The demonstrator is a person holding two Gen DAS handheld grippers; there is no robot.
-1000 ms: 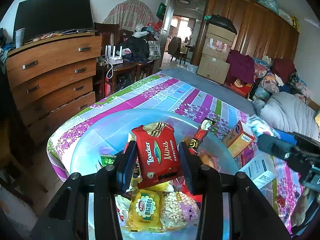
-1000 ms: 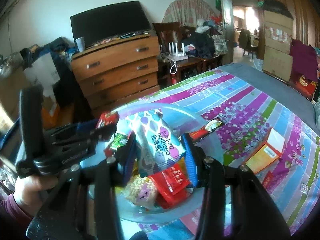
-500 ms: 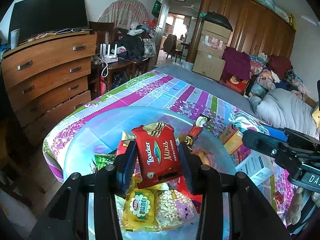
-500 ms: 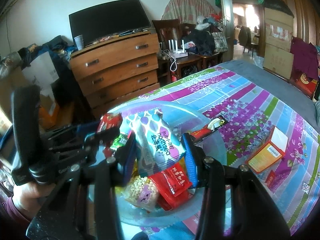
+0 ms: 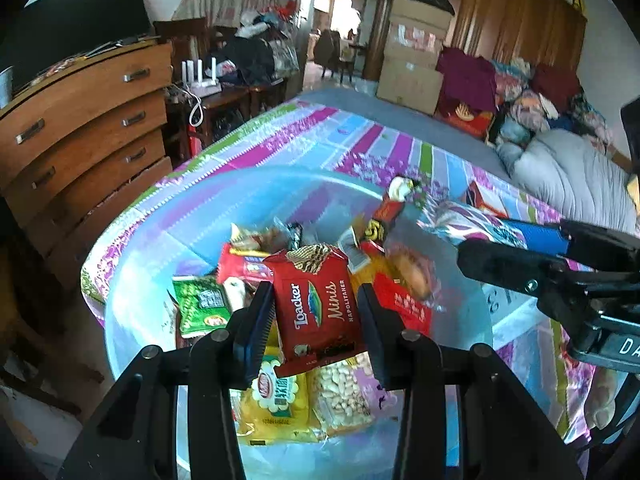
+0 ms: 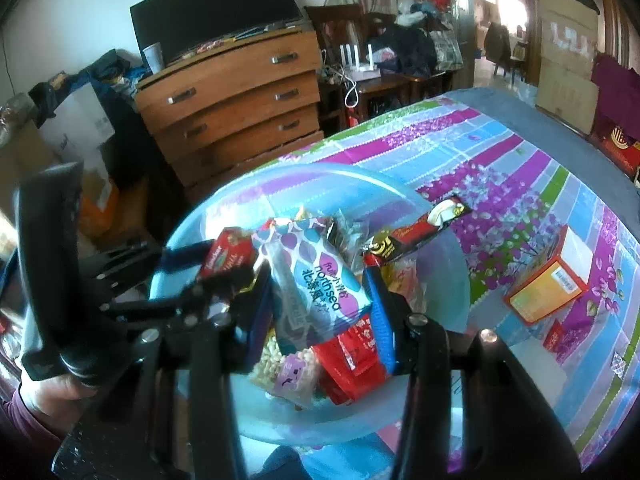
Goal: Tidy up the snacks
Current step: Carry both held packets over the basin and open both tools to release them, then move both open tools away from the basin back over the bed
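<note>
Over the blue bowl [image 5: 160, 240] of snacks, the left gripper [image 5: 316, 320] grasps a red wafer pack [image 5: 316, 304]; the right gripper [image 6: 320, 312] grasps a purple packet [image 6: 316, 280].

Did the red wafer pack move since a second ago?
Yes. The red wafer pack, in the left gripper, has come lower over the blue bowl.

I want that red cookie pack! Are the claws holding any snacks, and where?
Left claw pinches the red Loacker pack by its sides; right claw pinches the purple northsea pack by its sides.
</note>
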